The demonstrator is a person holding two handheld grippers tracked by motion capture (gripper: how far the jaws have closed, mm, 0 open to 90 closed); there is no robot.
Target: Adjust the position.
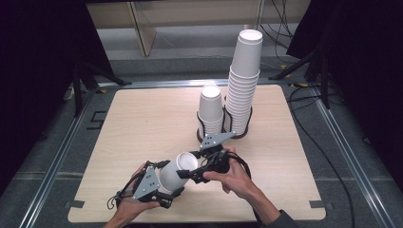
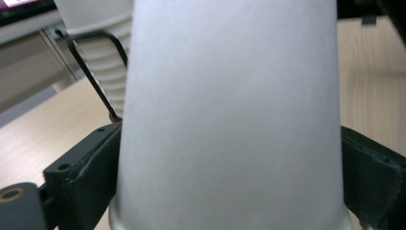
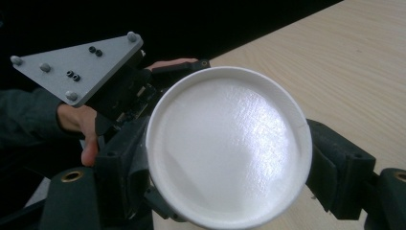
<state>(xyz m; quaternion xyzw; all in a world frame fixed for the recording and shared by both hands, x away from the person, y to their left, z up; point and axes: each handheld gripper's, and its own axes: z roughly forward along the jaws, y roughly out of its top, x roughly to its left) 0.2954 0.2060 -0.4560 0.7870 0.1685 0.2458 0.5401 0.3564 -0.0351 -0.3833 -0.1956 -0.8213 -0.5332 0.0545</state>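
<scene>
Right now I have one white paper cup (image 1: 178,169) caught between my two tools, low over the near part of the bench (image 1: 142,123). My left hand-held gripper (image 1: 164,187) is closed on the cup's wall near its narrow end; its own view shows the cup (image 2: 230,115) standing between the two black jaws, which press it from either side. My right hand-held gripper (image 1: 197,176) sits at the cup's other end, and in its view the cup's round end (image 3: 229,148) faces the camera with a jaw touching it on each side, so I read that gripper as clamped on the cup too. Beyond the right gripper, well apart from it, two stacks wait in black wire holders: a short stack of cups (image 1: 210,111) and, just beside it, a tall stack of cups (image 1: 244,85). I judge the step in hand to be a handover or a separation, with both tools sharing one cup. Whether a second cup is nested inside I cannot tell. The next move calls for one gripper to let go cleanly while the other keeps a light squeeze, since thin paper walls will buckle under too much pressure, then a carry forward to a stack with the cup lined up over its top.
</scene>
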